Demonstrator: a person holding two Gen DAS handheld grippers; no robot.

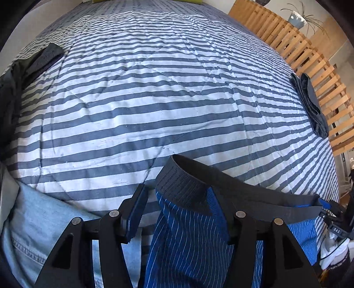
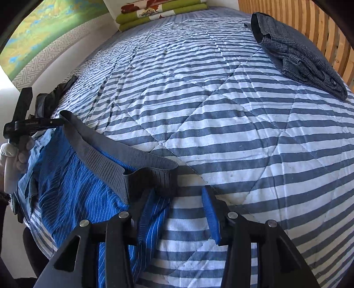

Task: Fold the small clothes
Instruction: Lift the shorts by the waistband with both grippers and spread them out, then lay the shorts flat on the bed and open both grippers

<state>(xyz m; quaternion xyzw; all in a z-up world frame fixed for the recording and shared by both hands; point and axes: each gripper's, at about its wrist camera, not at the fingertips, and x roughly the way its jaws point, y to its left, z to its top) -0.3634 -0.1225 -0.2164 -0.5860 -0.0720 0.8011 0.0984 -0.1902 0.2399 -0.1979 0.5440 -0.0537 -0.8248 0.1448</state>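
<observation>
Blue pinstriped boxer shorts (image 1: pixel 185 243) with a dark elastic waistband (image 1: pixel 183 181) hang at the near edge of a blue-and-white striped quilt (image 1: pixel 154 88). My left gripper (image 1: pixel 177 210) is open, and the waistband drapes over its right finger. The band runs taut to my right gripper (image 1: pixel 326 207) at the far right. In the right wrist view my right gripper (image 2: pixel 180 210) is open too, with the waistband (image 2: pixel 152 177) wrapped around its left finger and the shorts (image 2: pixel 73 188) hanging left. The left gripper (image 2: pixel 55 121) holds up the band's far end.
A folded dark garment (image 1: pixel 314 106) (image 2: pixel 298 53) lies by the bed's right edge beside a wooden slat railing (image 1: pixel 298 55). Dark clothes (image 1: pixel 39 62) and a light-blue denim piece (image 1: pixel 44 221) lie at the left. Green folded blankets (image 2: pixel 163 13) sit at the far end. A hand (image 2: pixel 22 155) grips the left tool.
</observation>
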